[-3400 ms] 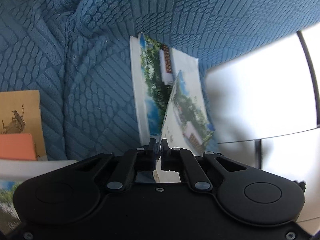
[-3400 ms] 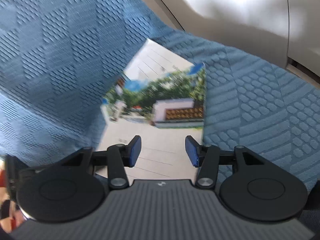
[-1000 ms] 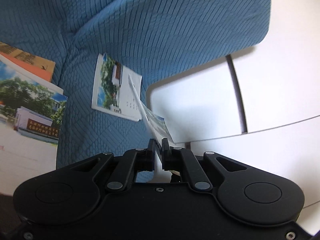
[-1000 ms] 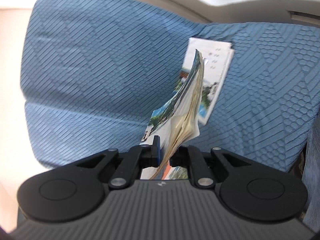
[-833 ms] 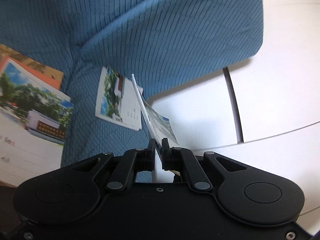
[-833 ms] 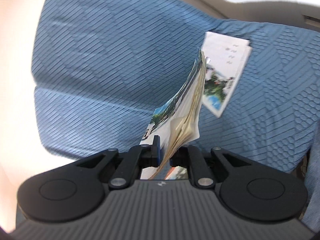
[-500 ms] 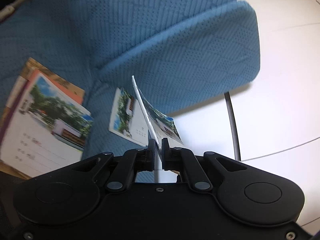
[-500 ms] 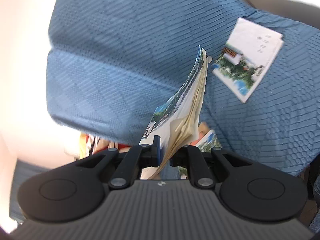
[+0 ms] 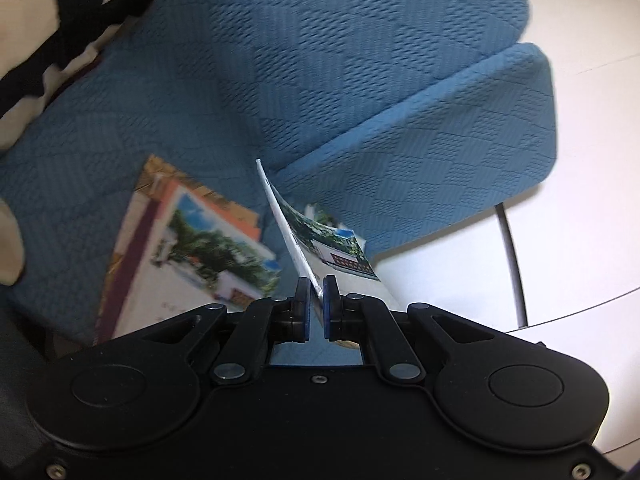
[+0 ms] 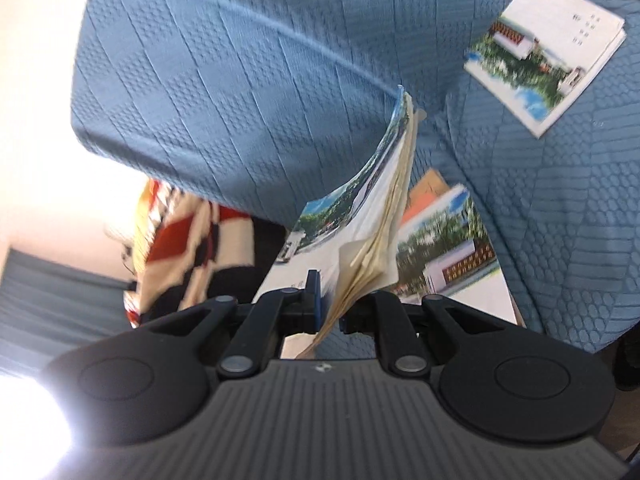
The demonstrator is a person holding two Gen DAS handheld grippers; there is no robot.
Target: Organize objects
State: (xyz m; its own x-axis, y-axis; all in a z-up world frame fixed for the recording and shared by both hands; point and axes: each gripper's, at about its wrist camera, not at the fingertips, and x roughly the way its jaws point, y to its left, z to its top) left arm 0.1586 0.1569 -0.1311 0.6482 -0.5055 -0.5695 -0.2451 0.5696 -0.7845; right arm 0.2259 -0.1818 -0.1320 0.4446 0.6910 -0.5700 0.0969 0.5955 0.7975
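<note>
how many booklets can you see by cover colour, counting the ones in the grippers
photo cover: 4 (thin booklet in left gripper, thick booklet in right gripper, pile-top booklet, lone booklet on sofa)
orange cover: 1
brown cover: 1
total: 6 visible

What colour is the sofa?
Blue, with a bumpy woven pattern on the sofa; the left wrist view shows it best.

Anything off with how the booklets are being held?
Yes. The right gripper pinches its booklet at one corner, so the pages fan open and the cover bows. The left gripper's card stands on edge, slightly curved.
</note>
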